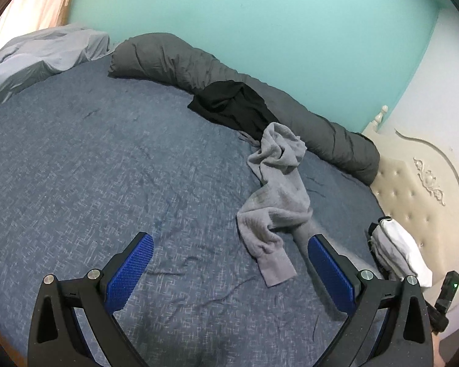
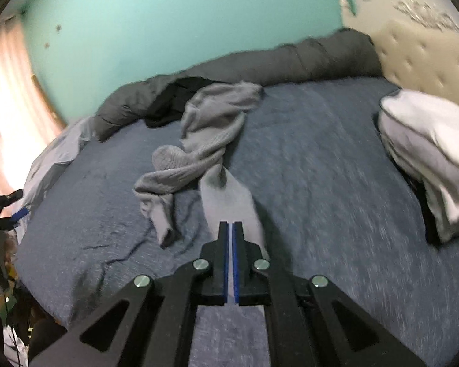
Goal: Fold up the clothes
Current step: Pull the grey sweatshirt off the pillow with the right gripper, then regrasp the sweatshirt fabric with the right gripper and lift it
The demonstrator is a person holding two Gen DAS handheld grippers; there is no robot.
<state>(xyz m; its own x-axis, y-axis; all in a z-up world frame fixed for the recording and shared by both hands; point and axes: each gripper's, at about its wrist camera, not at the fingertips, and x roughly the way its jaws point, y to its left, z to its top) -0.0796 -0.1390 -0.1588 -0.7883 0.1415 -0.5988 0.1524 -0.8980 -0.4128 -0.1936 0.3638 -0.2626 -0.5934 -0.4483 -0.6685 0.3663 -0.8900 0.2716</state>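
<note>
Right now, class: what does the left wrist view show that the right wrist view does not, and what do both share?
Only the left wrist view shows the left claw open and empty above the blue bedspread. Only the right wrist view shows the right claw shut on a leg of the grey sweatpants. Both show the sweatpants, black garment, dark grey duvet and folded white pile.

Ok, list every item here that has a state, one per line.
left gripper: open, empty
right gripper: shut on grey garment
grey garment: crumpled, one end lifted
black garment: heaped, unfolded
white clothes: folded, stacked
dark grey duvet: rolled along the wall
</note>
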